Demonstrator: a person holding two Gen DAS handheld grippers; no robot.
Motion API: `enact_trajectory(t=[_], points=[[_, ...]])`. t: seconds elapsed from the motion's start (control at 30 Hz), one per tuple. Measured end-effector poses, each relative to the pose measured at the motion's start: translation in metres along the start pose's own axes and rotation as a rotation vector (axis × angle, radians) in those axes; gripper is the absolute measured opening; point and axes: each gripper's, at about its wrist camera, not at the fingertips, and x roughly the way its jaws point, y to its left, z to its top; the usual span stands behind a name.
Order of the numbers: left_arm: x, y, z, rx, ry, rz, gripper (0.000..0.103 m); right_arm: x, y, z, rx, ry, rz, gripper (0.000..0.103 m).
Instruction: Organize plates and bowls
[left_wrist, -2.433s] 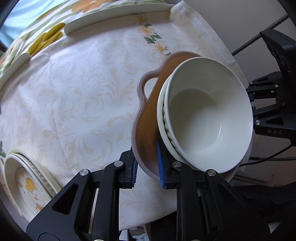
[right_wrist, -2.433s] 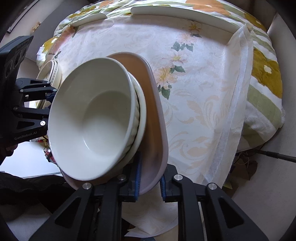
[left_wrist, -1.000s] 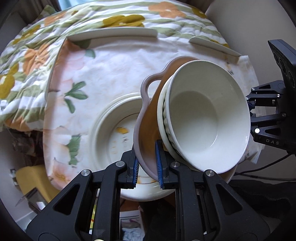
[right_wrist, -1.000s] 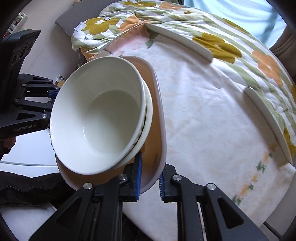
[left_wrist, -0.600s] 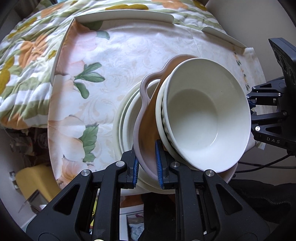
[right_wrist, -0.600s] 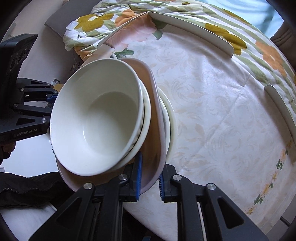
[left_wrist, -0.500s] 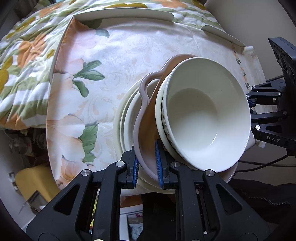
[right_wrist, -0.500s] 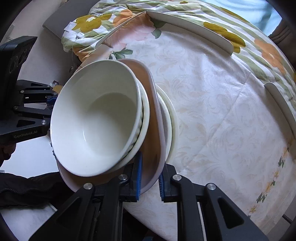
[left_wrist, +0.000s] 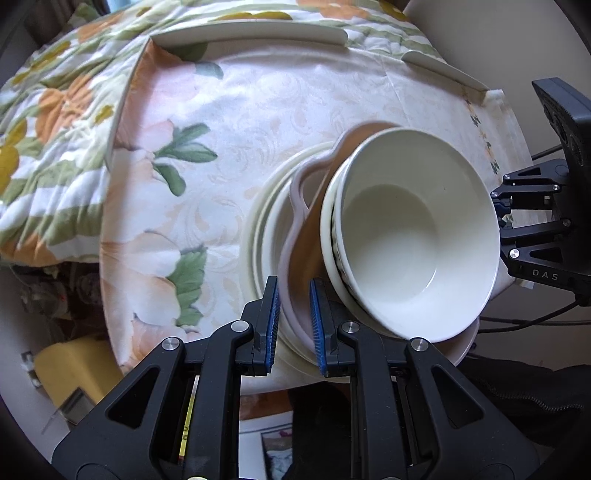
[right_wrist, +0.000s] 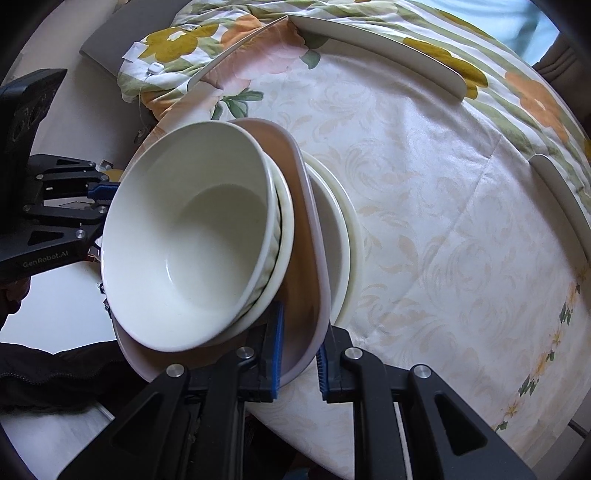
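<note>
Pink dish (left_wrist: 301, 236) of bowls (left_wrist: 413, 240), both jaws clamping it, seemingly over stacked plates (left_wrist: 264, 221).

Black plastic body of the right gripper (left_wrist: 546, 236), seen from the left wrist: "DAS" in pale capitals – nothing further legible.
Black plastic body of the left gripper (right_wrist: 55, 221), seen from the right wrist: "GenRobot.AI" – pale lettering.
</note>
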Motion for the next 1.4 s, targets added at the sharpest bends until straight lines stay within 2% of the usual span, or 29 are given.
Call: enact_trajectory(t=[0.07, 0.17, 0.27, 0.4, 0.53, 0.6, 0.7, 0.83, 0.9, 0.93, 0.97, 1.07, 1.13, 1.27, 1.4], points=[[-0.006, 0.001, 0.003, 0.002, -0.012, -0.003, 0.014, 0.000, 0.002, 0.000, 0.000, 0.003, -0.015, 0.015], [-0.012, 0.000, 0.005, 0.028, -0.016, 0.035, 0.014, 0.000, 0.004, 0.000, 0.008, 0.012, -0.040, 0.015], [-0.014, 0.002, 0.005, 0.030, -0.013, 0.024, 0.014, -0.005, 0.006, -0.003, -0.007, 0.013, -0.101, 0.016], [-0.018, 0.002, 0.003, 0.047, -0.017, 0.020, 0.014, -0.018, 0.003, -0.006, 0.011, -0.007, -0.110, 0.017], [-0.025, 0.002, -0.001, 0.067, -0.030, 0.016, 0.014, -0.032, 0.002, -0.015, 0.061, -0.046, -0.122, 0.026], [-0.032, 0.001, -0.003, 0.083, -0.048, 0.031, 0.014, -0.040, 0.004, -0.021, 0.085, -0.073, -0.127, 0.027], [-0.051, -0.004, -0.009, 0.102, -0.106, 0.078, 0.014, -0.061, 0.011, -0.034, 0.118, -0.137, -0.129, 0.027], [-0.100, -0.022, -0.020, 0.098, -0.261, 0.085, 0.014, -0.102, 0.036, -0.054, 0.152, -0.272, -0.143, 0.028], [-0.128, -0.037, -0.029, 0.095, -0.355, 0.113, 0.014, -0.124, 0.047, -0.067, 0.174, -0.351, -0.152, 0.040], [-0.141, -0.044, -0.034, 0.093, -0.400, 0.124, 0.014, -0.140, 0.055, -0.076, 0.193, -0.407, -0.170, 0.056], [-0.154, -0.052, -0.040, 0.091, -0.444, 0.131, 0.015, -0.151, 0.060, -0.083, 0.206, -0.450, -0.181, 0.067], [-0.183, -0.072, -0.058, 0.072, -0.534, 0.151, 0.015, -0.183, 0.074, -0.106, 0.262, -0.569, -0.243, 0.084], [-0.197, -0.082, -0.070, 0.052, -0.570, 0.150, 0.015, -0.201, 0.080, -0.123, 0.307, -0.634, -0.277, 0.086], [-0.221, -0.102, -0.099, 0.032, -0.659, 0.152, 0.015, -0.226, 0.095, -0.156, 0.367, -0.728, -0.355, 0.101], [-0.238, -0.120, -0.124, 0.022, -0.730, 0.156, 0.015, -0.244, 0.112, -0.182, 0.407, -0.823, -0.422, 0.101]])
